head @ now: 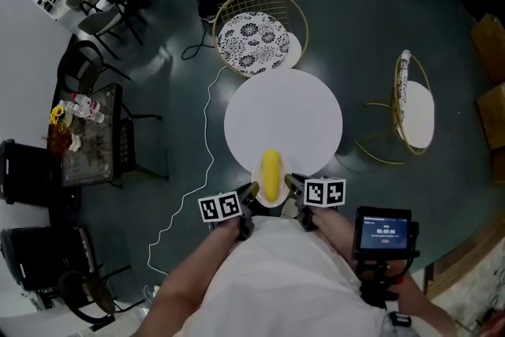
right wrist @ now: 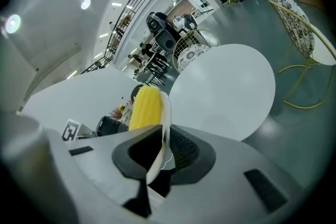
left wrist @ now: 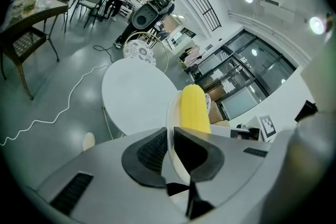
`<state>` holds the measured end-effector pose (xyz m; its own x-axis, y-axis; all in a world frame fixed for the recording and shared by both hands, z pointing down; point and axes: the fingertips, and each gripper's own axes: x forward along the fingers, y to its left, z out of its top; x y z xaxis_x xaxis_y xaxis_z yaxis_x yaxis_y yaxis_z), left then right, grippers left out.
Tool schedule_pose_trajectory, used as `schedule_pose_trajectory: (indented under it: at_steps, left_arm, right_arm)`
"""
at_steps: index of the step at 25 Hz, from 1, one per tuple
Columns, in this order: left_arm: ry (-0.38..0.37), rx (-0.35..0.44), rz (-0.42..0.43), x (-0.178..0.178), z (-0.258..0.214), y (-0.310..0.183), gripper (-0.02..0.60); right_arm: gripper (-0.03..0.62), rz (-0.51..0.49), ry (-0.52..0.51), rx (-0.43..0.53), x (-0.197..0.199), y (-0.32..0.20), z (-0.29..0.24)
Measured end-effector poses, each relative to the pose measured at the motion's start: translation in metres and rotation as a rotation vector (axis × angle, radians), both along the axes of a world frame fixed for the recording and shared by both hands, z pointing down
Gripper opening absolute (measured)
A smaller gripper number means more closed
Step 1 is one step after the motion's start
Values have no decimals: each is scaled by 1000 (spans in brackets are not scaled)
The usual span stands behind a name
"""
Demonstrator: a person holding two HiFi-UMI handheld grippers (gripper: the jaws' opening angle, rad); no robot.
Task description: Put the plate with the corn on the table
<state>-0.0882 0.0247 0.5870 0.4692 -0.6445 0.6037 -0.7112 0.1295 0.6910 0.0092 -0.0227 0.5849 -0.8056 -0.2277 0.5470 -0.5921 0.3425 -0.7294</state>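
Note:
A small white plate carries a yellow corn cob. It hangs over the near rim of the round white table, just above it. My left gripper is shut on the plate's left rim and my right gripper is shut on its right rim. In the left gripper view the plate stands edge-on between the dark pads, with the corn behind it. The right gripper view shows the same: the plate's rim pinched and the corn beside it, the table beyond.
A gold wire chair with a patterned cushion stands at the table's far side. A second such chair is to the right. A white cable trails over the dark floor on the left. A dark side table with flowers is far left.

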Motion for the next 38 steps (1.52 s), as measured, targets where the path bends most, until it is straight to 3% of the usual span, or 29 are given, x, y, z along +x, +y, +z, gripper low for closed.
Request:
schedule_pose_trajectory:
  at_steps: [13,28,38]
  left_arm:
    - [4,-15,110,2,3,-48,43]
    - [1,-19,127,-41,20,-113,43]
    - [10,-38,131,-50,29,-154,43]
  right_arm:
    - [52,88,10,-17,6,-37,4]
    - [52,86,38,-25,-36,-101,23]
    - [52,83,70,-31,-41,-143,35]
